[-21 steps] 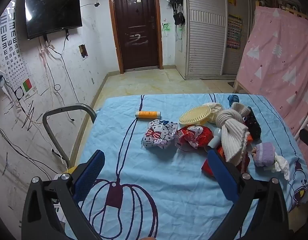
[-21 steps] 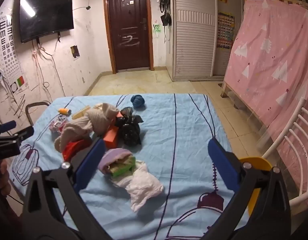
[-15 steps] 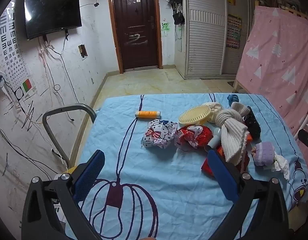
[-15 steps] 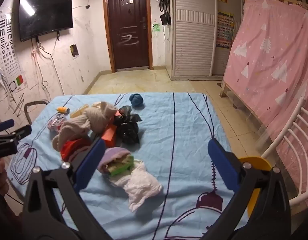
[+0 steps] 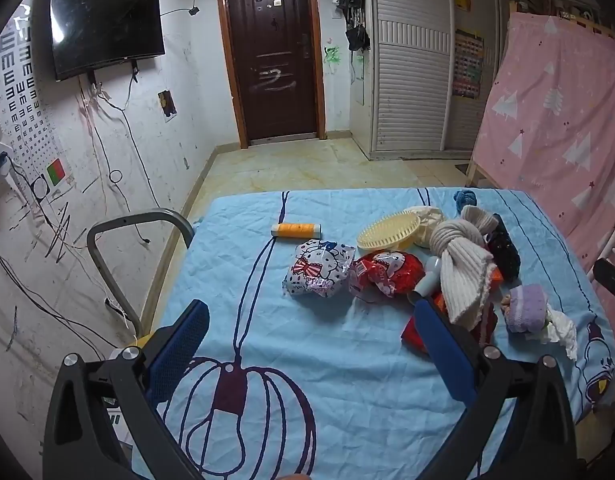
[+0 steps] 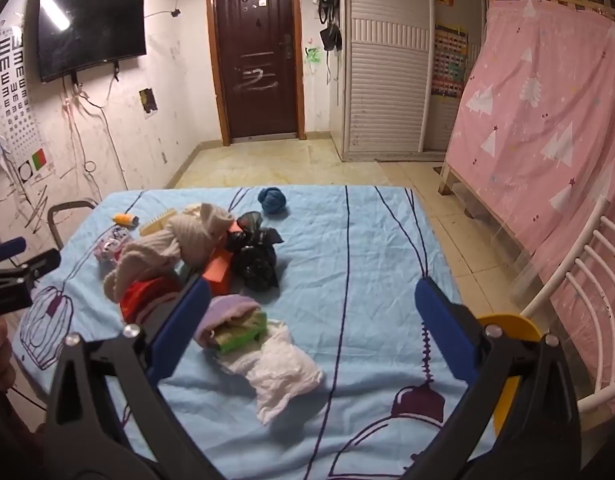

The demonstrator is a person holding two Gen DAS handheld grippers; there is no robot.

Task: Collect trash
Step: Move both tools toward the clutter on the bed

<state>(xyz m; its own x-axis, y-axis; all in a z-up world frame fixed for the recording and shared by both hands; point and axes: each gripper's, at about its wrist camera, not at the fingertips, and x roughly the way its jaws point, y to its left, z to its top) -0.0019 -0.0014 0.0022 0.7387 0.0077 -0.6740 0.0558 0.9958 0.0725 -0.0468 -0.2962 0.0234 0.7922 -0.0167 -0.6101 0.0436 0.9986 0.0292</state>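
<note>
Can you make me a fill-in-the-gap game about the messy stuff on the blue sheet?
1. The round ball of yarn is coloured ____.
2. The small orange tube lies on the light ____ bedsheet.
3. The crumpled plastic bag is coloured ____.
4. Both left tongs and right tongs are wide ____.

Missing words: blue; blue; black; open

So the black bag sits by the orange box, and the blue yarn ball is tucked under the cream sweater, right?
Not quite. The black bag does sit by the orange box, but the right wrist view shows the yarn ball lying alone on the sheet, apart from the sweater.
</note>
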